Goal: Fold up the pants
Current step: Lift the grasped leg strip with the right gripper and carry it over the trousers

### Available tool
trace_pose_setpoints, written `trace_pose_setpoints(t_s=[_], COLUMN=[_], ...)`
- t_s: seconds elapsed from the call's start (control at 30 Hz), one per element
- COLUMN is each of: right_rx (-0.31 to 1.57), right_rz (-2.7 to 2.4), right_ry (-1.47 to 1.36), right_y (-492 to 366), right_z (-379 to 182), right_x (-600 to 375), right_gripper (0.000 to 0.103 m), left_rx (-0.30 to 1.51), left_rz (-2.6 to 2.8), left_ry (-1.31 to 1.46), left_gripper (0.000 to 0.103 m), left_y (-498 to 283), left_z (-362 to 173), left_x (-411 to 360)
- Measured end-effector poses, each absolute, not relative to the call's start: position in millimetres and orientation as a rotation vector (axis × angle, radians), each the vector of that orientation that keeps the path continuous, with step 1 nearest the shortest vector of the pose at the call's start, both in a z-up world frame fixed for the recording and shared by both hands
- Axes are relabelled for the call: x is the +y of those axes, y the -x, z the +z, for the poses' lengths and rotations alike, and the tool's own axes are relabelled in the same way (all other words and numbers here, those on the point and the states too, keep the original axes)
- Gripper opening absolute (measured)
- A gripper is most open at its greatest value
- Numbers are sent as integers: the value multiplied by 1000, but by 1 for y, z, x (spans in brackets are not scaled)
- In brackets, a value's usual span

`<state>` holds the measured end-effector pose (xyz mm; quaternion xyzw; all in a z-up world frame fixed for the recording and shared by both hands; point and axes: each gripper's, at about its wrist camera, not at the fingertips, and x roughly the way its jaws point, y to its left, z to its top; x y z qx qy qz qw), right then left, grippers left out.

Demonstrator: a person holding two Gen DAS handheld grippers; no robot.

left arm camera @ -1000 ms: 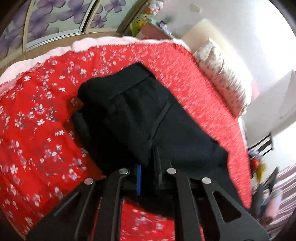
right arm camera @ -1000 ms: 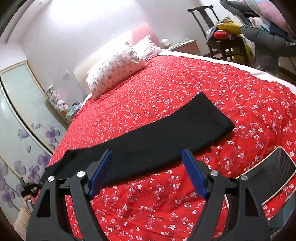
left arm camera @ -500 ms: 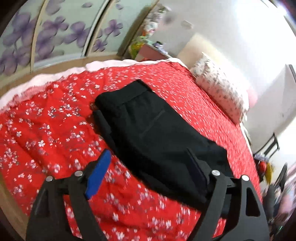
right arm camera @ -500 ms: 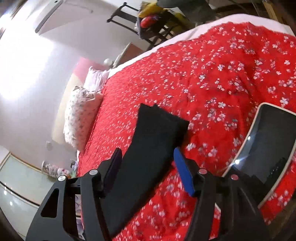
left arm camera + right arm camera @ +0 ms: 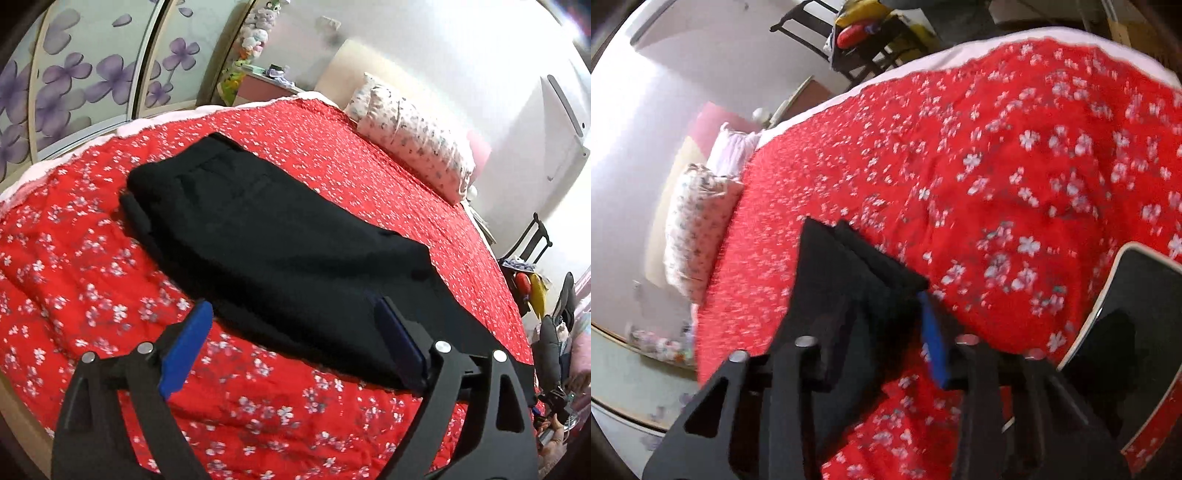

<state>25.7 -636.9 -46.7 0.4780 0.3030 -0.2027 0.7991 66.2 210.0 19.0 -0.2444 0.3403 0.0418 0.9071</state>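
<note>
The black pants (image 5: 266, 236) lie flat and lengthwise on the red flowered bedspread (image 5: 74, 266), waistband at the far left. My left gripper (image 5: 291, 350) is open and empty, hovering above the pants' near edge. In the right wrist view the leg-hem end of the pants (image 5: 849, 273) lies between my right gripper's fingers. My right gripper (image 5: 886, 332) is partly closed around the hem. Its blue right pad (image 5: 934, 347) is at the cloth's edge and the left finger is dark against the cloth.
Flowered pillows (image 5: 413, 147) lie at the head of the bed. A dark tablet-like slab with a pale rim (image 5: 1145, 325) lies on the bedspread at the right. A chair piled with things (image 5: 871, 33) stands beyond the bed. Sliding doors with purple flowers (image 5: 74, 74) are to the left.
My left gripper let go of the pants, opened and drew back. My right gripper swung down to the hem end and narrowed its jaws around the cloth.
</note>
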Motion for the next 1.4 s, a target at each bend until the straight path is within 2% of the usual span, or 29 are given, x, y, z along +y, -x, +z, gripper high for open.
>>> trace_pose_setpoints(t_s=[0.17,0.3,0.37,0.4,0.43,0.53,0.9,0.97,1.0,1.03,1.13,1.4], right_rx=[593,637,643,648,628,598,629,624,622,619,612,511], right_rz=[-403,-430,-422,-415,-402,-384,-348,-355,-360,-366,-361,-263], right_ry=[-860,-884,-953,-1002,-1072,-1148,-1102,-1080,-1071,-1063,-1037,-890], right_y=[-41,-39,-27,-19,-10,3,-22,-27,-29,-30,-33,-42], right_z=[-20,-34,-38,-41,-45,-51,-58,-58,-59,-59,-58,-8], right_x=[-629,-631,-636,-642,-648,-655,-645,-644,-644,-644,-641,-611], right_gripper=[16,18,33,45,48,48,48,47,42,33,20,16], left_rx=[707,725,725,728,731,742,756,758,760,760,764,764], left_rz=[77,72,71,72,72,66,50,49,47,46,45,52], left_ry=[495,492,483,480,483,511,485,490,493,494,496,521], left_gripper=[90,90,91,91,91,92,93,93,93,93,94,94], left_y=[-68,-69,-67,-67,-68,-69,-71,-70,-71,-71,-71,-68], left_z=[16,10,8,7,6,0,-1,-1,-1,-2,-2,-8], left_x=[200,198,197,197,198,197,187,186,187,187,186,193])
